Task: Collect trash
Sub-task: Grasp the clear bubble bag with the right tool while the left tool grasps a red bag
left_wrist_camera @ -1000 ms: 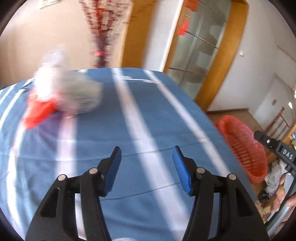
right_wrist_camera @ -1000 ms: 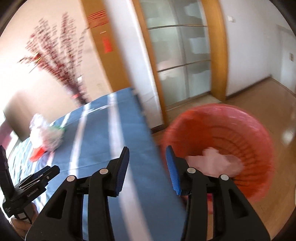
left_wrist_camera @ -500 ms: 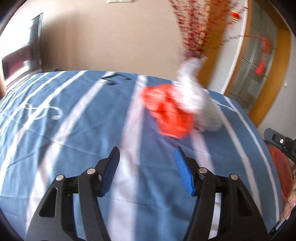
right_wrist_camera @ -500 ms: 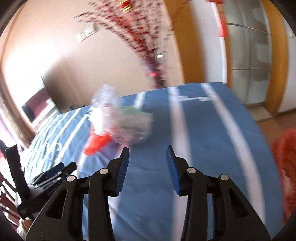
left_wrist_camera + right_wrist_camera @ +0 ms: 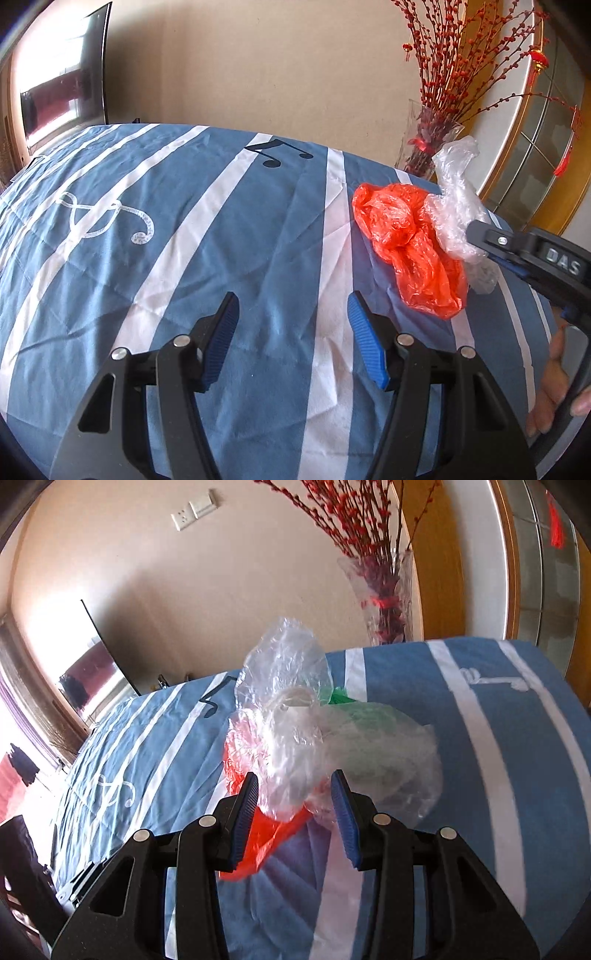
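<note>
A crumpled clear plastic bag (image 5: 295, 734) lies on the blue striped bed cover (image 5: 480, 775), on top of a red plastic bag (image 5: 266, 834), with a bit of green plastic (image 5: 341, 698) behind. My right gripper (image 5: 293, 790) is open, its jaws on either side of the clear bag's near end. In the left wrist view the red bag (image 5: 410, 243) and clear bag (image 5: 458, 206) lie to the right, with the right gripper's tip reaching them. My left gripper (image 5: 291, 314) is open and empty over the cover, left of the bags.
A glass vase of red-berried branches (image 5: 388, 598) stands behind the bed's far edge, also in the left wrist view (image 5: 428, 147). A TV (image 5: 62, 96) hangs on the left wall. Glass doors with wooden frames (image 5: 524, 554) are at the right.
Both grippers swung left, away from the red basket beside the bed. The right gripper has moved up to the clear bag, which now sits between its open jaws.
</note>
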`<state>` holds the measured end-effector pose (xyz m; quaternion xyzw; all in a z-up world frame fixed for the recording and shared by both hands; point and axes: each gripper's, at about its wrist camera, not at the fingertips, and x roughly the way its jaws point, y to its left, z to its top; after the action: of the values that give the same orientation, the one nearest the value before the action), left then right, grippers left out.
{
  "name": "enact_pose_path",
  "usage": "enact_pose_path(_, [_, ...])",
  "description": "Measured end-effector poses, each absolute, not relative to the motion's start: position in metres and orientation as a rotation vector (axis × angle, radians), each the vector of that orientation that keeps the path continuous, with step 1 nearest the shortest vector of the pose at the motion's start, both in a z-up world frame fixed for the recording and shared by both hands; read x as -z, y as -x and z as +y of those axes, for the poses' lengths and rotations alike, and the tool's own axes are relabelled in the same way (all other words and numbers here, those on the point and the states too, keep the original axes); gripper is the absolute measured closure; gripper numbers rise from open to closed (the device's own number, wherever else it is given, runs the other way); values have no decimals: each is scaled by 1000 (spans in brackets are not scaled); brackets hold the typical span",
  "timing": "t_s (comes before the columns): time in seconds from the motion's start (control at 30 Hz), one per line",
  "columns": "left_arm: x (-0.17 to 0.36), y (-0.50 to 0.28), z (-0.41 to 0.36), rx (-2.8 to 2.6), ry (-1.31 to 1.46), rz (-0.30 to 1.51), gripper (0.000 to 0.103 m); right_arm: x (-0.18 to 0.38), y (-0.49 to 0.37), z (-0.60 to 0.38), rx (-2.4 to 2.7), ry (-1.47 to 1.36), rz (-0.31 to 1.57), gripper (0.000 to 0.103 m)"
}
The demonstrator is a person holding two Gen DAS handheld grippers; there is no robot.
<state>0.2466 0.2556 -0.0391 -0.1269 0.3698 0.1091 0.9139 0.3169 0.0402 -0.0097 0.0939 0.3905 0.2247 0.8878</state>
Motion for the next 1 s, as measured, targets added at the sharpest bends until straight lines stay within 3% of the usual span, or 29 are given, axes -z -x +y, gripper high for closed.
enact_pose_path(0.03, [40, -249, 256, -220, 266, 765, 43, 12, -319, 42, -469, -199, 821, 65])
enact_pose_path(0.1, [41, -250, 256, -213, 273, 768, 43, 16, -321, 45, -471, -176, 834, 87])
enact_pose_path(0.2, [41, -252, 254, -203, 276, 768, 43, 18, -317, 40, -460, -155, 820, 92])
enact_pose_path(0.5, [35, -266, 233, -134, 272, 755, 42, 28, -303, -33, -312, -205, 845, 94])
enact_pose_path(1.0, [25, -308, 172, -49, 226, 756, 30, 28, -269, -120, -188, -245, 818, 94])
